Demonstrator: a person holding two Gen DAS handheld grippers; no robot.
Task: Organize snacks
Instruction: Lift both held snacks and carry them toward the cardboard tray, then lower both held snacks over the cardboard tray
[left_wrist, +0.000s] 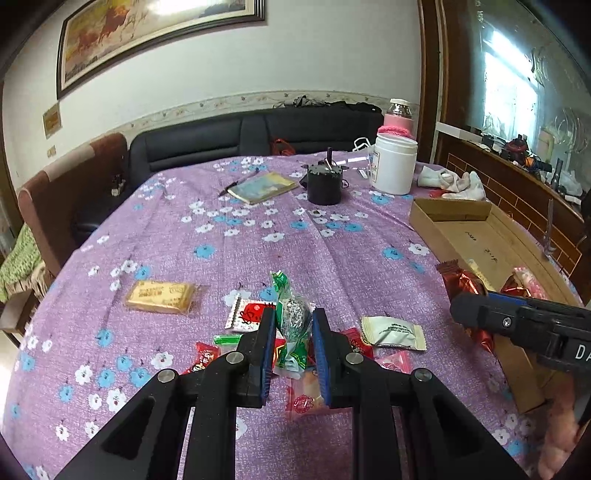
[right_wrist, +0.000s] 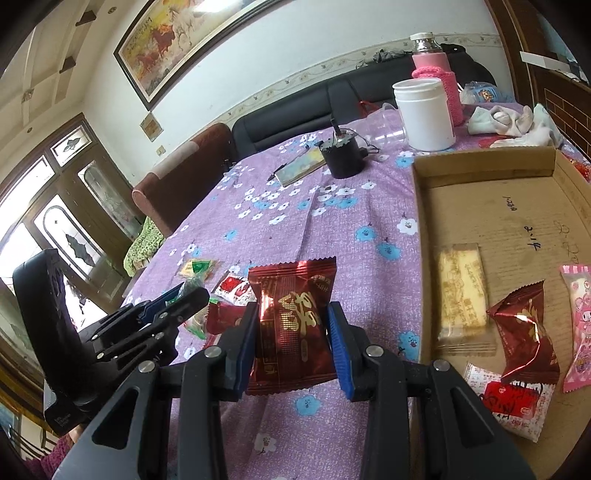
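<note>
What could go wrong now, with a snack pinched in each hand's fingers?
The green-wrapped candy is held by its crinkly wrapper in the left gripper, so it might slip out. The red packet in the right gripper hangs over the tablecloth, not the cardboard box; released here, it would miss.

Both cameras ride low and close over the desk (left_wrist: 258, 236), tilted down toward its far edge. Both views share the white jar (left_wrist: 394, 164) and box (right_wrist: 480, 221).
</note>
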